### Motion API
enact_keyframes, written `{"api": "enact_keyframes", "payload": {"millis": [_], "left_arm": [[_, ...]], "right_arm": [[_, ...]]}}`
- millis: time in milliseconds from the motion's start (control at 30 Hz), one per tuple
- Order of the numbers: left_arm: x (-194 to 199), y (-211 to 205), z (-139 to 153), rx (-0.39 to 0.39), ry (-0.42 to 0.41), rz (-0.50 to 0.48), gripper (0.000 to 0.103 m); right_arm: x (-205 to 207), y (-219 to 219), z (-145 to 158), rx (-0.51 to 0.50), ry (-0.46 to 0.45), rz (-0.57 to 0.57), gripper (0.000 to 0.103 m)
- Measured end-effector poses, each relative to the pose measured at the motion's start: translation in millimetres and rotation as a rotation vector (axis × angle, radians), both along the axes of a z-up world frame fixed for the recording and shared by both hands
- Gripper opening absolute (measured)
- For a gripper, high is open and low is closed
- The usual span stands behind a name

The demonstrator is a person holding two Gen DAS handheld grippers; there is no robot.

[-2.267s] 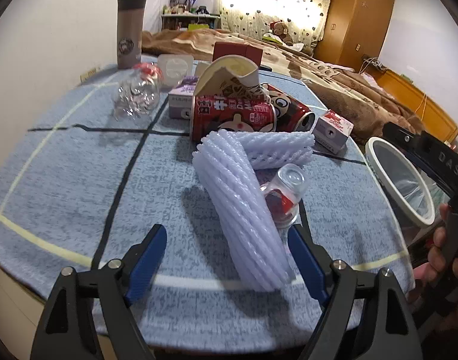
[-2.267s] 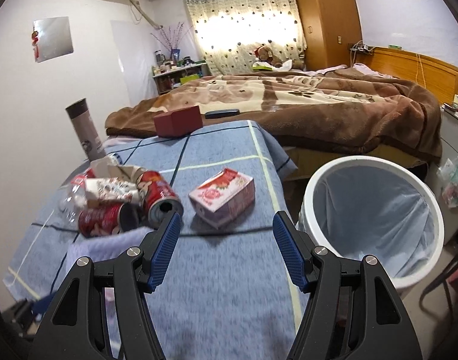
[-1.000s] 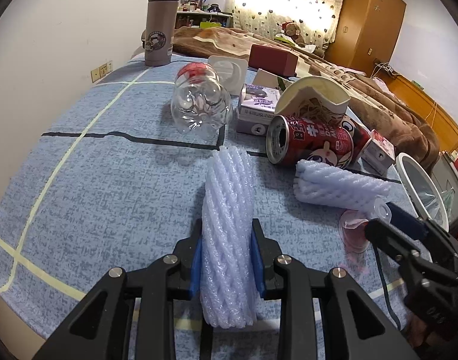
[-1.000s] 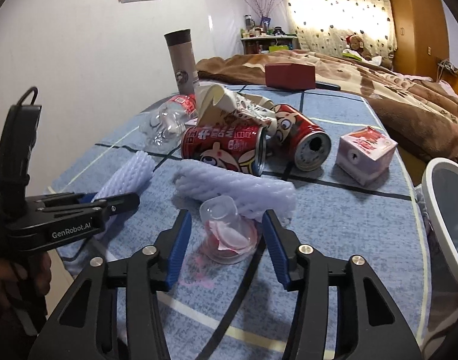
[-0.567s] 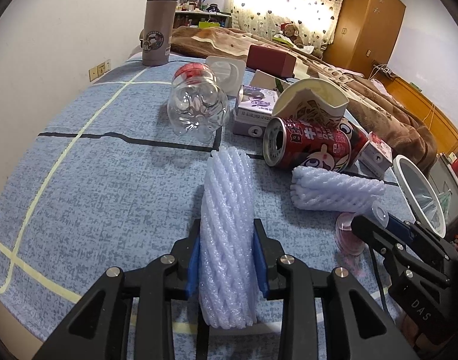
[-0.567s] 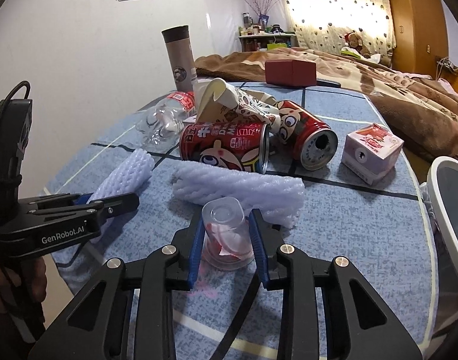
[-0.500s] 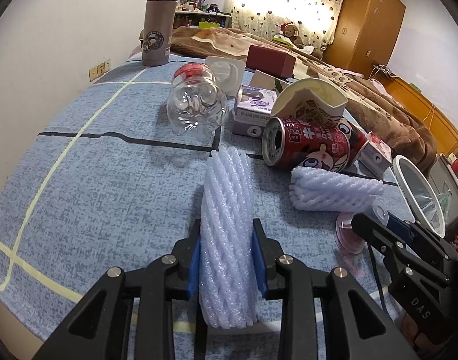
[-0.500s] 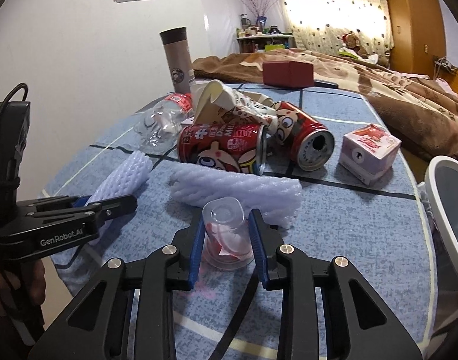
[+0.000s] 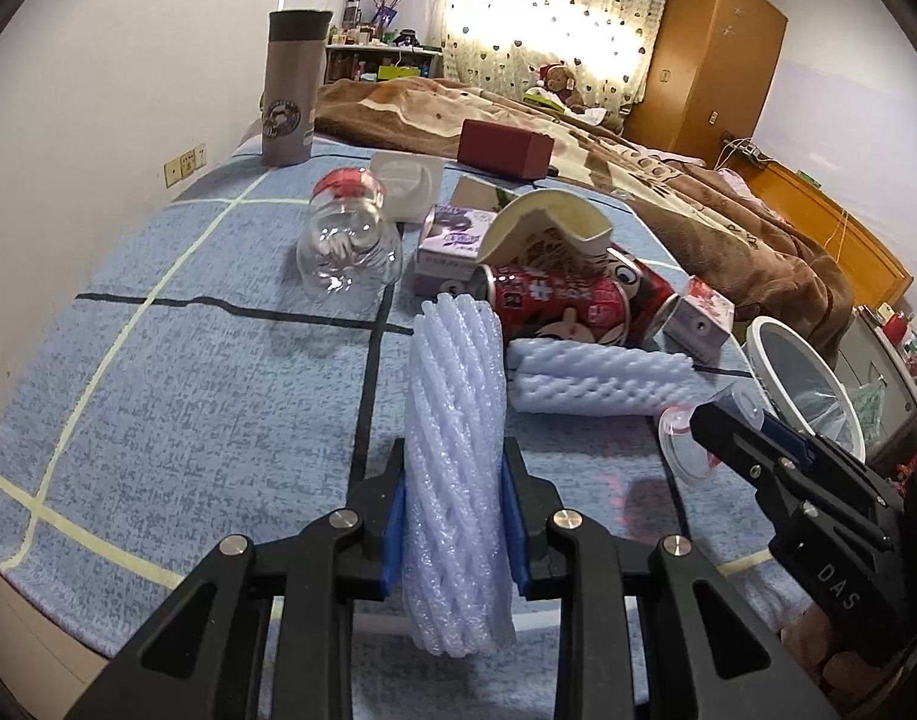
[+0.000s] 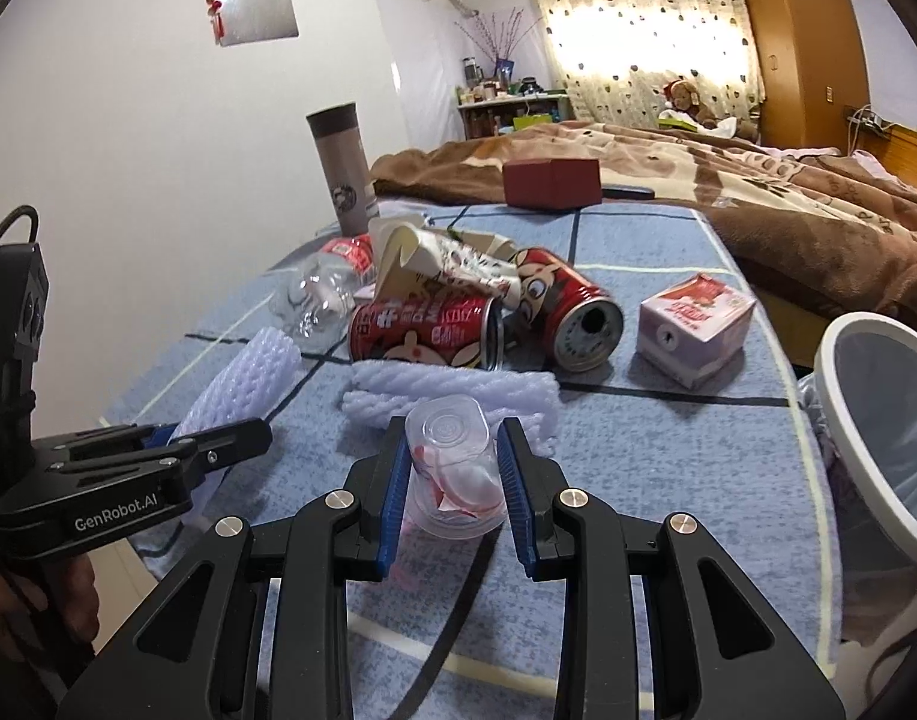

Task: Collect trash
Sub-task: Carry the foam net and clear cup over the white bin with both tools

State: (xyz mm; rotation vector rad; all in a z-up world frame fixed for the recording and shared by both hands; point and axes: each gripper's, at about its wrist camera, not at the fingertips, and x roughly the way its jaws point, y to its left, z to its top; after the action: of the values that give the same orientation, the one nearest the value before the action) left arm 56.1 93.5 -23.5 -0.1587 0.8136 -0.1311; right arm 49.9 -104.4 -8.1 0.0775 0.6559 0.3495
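Observation:
On the blue checked tablecloth (image 9: pixel 218 396) lies a pile of trash. My left gripper (image 9: pixel 455 456) is shut on a white foam net sleeve (image 9: pixel 455 408), which stands up between the blue pads. My right gripper (image 10: pixel 451 438) is shut on a small clear plastic cup (image 10: pixel 452 474) with red residue inside. The left wrist view shows this cup (image 9: pixel 680 444) at the right gripper's tips, low on the right. In the right wrist view the left gripper (image 10: pixel 230 438) and its sleeve (image 10: pixel 242 378) are on the left. A white bin (image 10: pixel 830 372) stands beside the table's right edge.
A second foam sleeve (image 10: pixel 452 390) lies just beyond the cup. Behind it are two red cans (image 10: pixel 422 333), a crumpled paper cup (image 9: pixel 548 228), a clear bottle (image 9: pixel 344 246), a pink carton (image 10: pixel 692 324) and a purple carton (image 9: pixel 452 246). A tumbler (image 9: pixel 293 102) and red box (image 9: pixel 503 147) stand farther back.
Both grippers went from open to shut: the left closed on the foam sleeve, the right on the clear cup. The left gripper has since risen slightly with the sleeve.

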Motion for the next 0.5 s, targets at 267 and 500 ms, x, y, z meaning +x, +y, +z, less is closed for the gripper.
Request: {"api": "enact_keyframes", "payload": {"millis": [267, 500], "left_arm": [[-3, -25, 21, 0.009, -0.046, -0.048, 0.029], [8, -65, 34, -0.003, -0.063, -0.139, 0.028]], "right_arm": [[-4, -26, 12, 0.026, -0.044, -0.067, 0.031], [-5, -60, 21, 0.022, -0.076, -0.144, 0.031]]}}
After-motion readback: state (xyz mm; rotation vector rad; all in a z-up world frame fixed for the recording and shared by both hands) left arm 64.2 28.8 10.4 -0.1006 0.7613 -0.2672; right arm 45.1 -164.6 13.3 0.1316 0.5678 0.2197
